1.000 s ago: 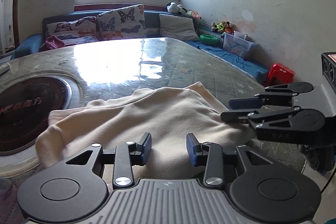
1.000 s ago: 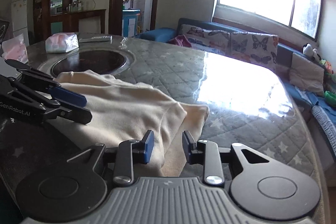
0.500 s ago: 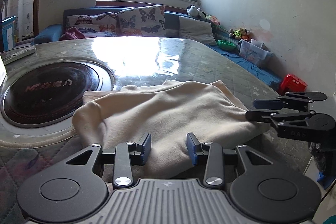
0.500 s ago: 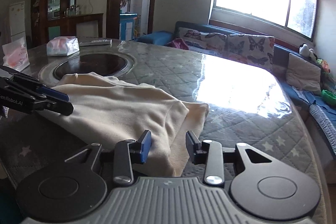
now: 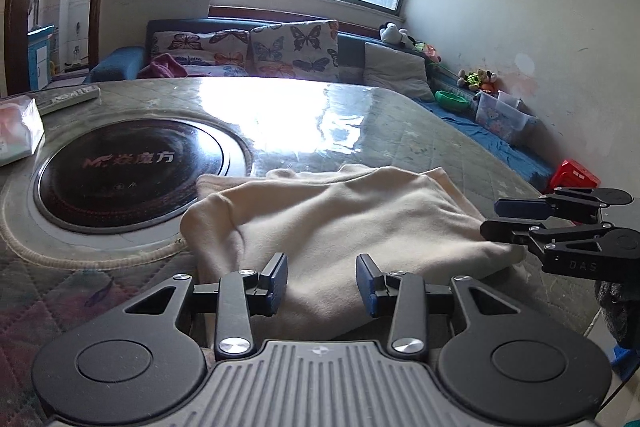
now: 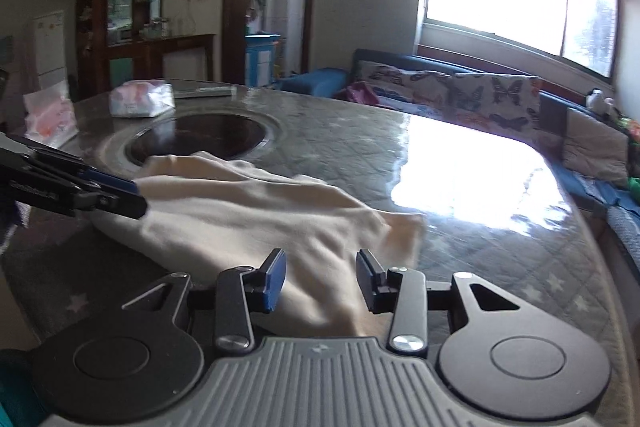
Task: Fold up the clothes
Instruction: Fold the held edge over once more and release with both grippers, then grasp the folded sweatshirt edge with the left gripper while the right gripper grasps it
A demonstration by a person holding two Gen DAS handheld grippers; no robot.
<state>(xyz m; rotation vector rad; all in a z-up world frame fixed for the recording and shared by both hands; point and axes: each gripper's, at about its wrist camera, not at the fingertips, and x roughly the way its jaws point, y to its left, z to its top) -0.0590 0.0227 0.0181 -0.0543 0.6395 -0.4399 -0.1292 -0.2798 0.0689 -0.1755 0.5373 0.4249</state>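
Observation:
A cream garment [image 5: 340, 219] lies folded in a thick pad on the quilted, glass-topped table [image 5: 360, 115]. My left gripper [image 5: 321, 263] hovers open over the pad's near edge, pads apart and nothing pinched. In the right wrist view, the same garment [image 6: 248, 223] spreads away to the left. My right gripper [image 6: 320, 259] is at the garment's right-hand corner; its jaws are opening, with cloth lying between and under the pads, which do not press on it. Each gripper shows in the other's view: the right gripper [image 5: 491, 215] at the garment's right edge, the left gripper [image 6: 138, 197] at its left edge.
A round black hob [image 5: 132, 171] is set into the table just left of the garment. A tissue pack [image 5: 16, 131] and a remote [image 5: 68, 97] lie at the far left. Behind the table stand a sofa with butterfly cushions [image 5: 280, 47] and a red stool [image 5: 576, 175].
The left gripper has swung sideways, so the hob now fills more of its view and the right gripper sits farther off. The right gripper's jaws have widened over the cloth.

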